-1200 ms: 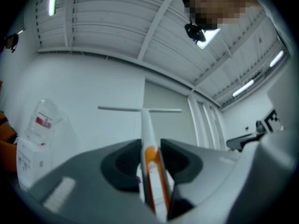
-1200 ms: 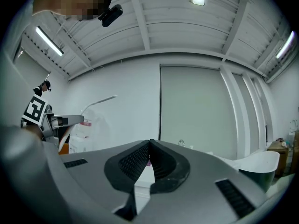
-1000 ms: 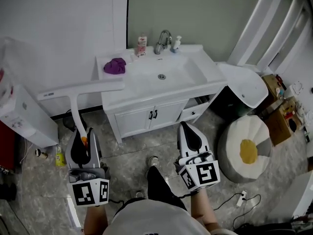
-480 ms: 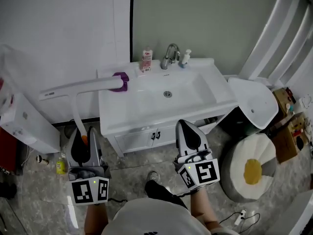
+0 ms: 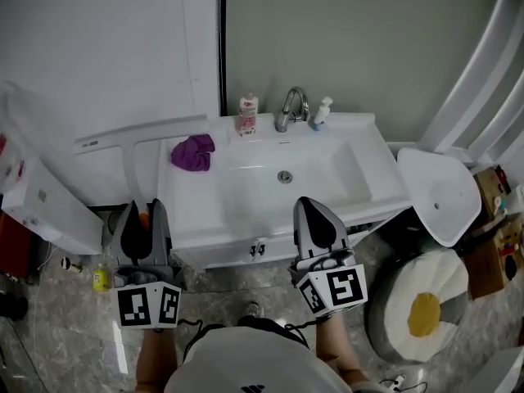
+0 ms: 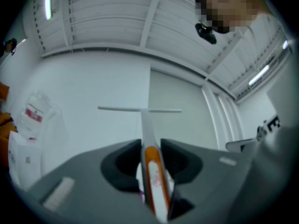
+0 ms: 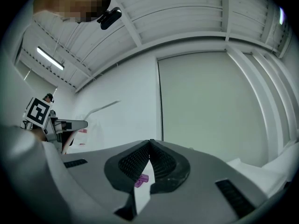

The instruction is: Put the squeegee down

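The squeegee has a long white blade (image 5: 139, 133) and a white stem that runs down to an orange-and-white handle. My left gripper (image 5: 141, 213) is shut on that handle and holds the squeegee upright, left of the white sink vanity (image 5: 246, 203). In the left gripper view the handle (image 6: 153, 171) sits between the jaws, and the blade (image 6: 139, 109) stands crosswise above them. My right gripper (image 5: 311, 210) hovers over the vanity's front edge with its jaws closed together and nothing in them. In the right gripper view the tips of the right gripper (image 7: 150, 146) meet.
A purple cloth (image 5: 193, 151) lies on the vanity's left side. A faucet (image 5: 292, 105) and two small bottles (image 5: 247, 115) stand at the back of the basin. A white lid-shaped object (image 5: 442, 195) and a round cushion (image 5: 417, 313) are at the right. A white appliance (image 5: 41, 203) stands at the left.
The person has stepped up to the vanity, so both grippers now sit at its front edge. The squeegee stays in the left gripper, its blade now beside the purple cloth.
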The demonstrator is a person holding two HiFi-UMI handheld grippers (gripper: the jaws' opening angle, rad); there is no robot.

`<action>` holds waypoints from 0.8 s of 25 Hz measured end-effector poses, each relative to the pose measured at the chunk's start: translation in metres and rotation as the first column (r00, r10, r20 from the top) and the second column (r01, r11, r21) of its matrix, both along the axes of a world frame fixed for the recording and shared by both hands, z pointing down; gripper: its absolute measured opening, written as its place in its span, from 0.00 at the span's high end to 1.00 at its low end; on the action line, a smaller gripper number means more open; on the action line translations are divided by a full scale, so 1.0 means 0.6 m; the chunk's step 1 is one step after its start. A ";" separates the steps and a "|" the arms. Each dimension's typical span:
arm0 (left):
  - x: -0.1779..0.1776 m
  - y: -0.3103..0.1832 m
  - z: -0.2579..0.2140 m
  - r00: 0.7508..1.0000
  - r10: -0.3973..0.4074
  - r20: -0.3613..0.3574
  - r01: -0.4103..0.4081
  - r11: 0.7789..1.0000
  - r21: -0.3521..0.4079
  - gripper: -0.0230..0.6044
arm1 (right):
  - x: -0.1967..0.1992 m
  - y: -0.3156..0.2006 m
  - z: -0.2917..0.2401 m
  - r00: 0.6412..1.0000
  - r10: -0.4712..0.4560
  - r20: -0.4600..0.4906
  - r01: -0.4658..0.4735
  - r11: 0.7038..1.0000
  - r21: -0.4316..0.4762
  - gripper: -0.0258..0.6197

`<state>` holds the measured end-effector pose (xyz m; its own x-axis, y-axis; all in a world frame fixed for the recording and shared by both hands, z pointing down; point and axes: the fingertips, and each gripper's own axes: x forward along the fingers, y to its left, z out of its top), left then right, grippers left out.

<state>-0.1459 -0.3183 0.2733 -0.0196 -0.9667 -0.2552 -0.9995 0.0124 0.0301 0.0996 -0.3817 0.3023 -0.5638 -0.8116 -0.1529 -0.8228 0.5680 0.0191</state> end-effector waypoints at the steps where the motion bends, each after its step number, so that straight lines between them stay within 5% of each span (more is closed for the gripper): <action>1: 0.004 -0.011 0.003 1.000 -0.003 0.000 0.003 1.000 -0.007 0.75 | 0.004 -0.009 0.002 1.000 -0.003 0.000 0.003 1.000 -0.003 0.96; 10: 0.000 -0.111 0.058 0.996 -0.047 -0.082 0.038 0.994 -0.104 0.75 | 0.020 -0.066 0.021 1.000 -0.012 0.001 0.012 0.999 -0.040 0.96; 20: -0.025 -0.236 0.156 0.994 -0.046 -0.098 0.017 0.959 -0.281 0.76 | 0.000 -0.126 0.038 1.000 0.012 -0.007 -0.012 0.995 -0.094 0.96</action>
<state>-0.1610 -0.4599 0.3669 -0.0633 -0.9975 0.0303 -0.9902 0.0666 0.1229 0.0994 -0.4575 0.3252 -0.5546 -0.8290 -0.0718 -0.8297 0.5575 -0.0287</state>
